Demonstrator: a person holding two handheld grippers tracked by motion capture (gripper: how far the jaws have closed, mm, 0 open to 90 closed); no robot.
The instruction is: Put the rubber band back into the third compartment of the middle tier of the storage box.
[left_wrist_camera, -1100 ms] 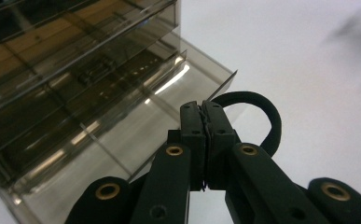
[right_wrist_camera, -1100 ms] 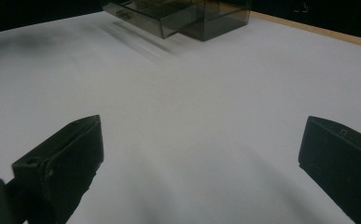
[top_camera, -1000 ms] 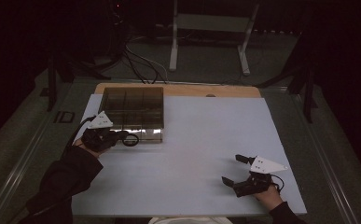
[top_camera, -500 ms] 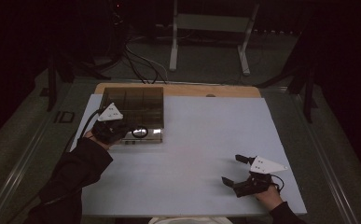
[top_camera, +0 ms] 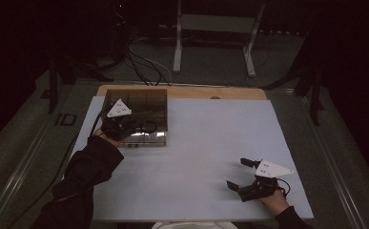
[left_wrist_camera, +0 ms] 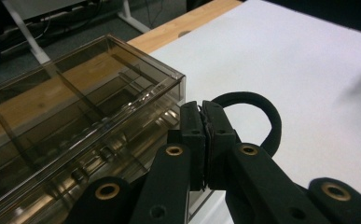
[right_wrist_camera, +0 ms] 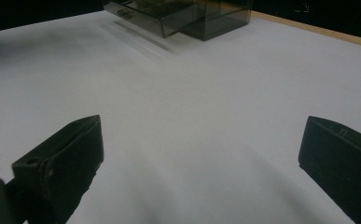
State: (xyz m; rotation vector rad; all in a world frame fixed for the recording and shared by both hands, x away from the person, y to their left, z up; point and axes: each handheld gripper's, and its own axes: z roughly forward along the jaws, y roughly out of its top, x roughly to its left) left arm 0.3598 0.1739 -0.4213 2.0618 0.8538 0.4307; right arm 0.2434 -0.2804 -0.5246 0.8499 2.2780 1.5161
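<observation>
The left tool [top_camera: 141, 128] is clenched on a black loop of soft, rounded band, like a hair tie [left_wrist_camera: 257, 116]: in the left gripper view the two black jaws stand pressed together with the band pinched between them, and the free part of the loop curves out to 2 o'clock of the jaw tips. In the high view the same loop [top_camera: 149, 127] hangs over the near part of a smoky brown, see-through plastic box with inner dividers [top_camera: 141, 102], which sits at 10 o'clock on the white desk [top_camera: 206, 157]. The box touches nothing else that can be made out; whether the loop rests on the box's lid or hangs just above it cannot be told. In the left gripper view the box's near corner [left_wrist_camera: 169, 86] stands just beside the jaws, at about 10 o'clock from them.

The right tool [top_camera: 241, 174] is released: in the right gripper view its jaws stand wide apart with bare white desk [right_wrist_camera: 192, 116] between them. It lies low over the desk at 5 o'clock in the high view, well apart from the box, held by a hand [top_camera: 273, 200] coming in from the bottom edge. From it the box [right_wrist_camera: 187, 14] shows far off at 12 o'clock.
</observation>
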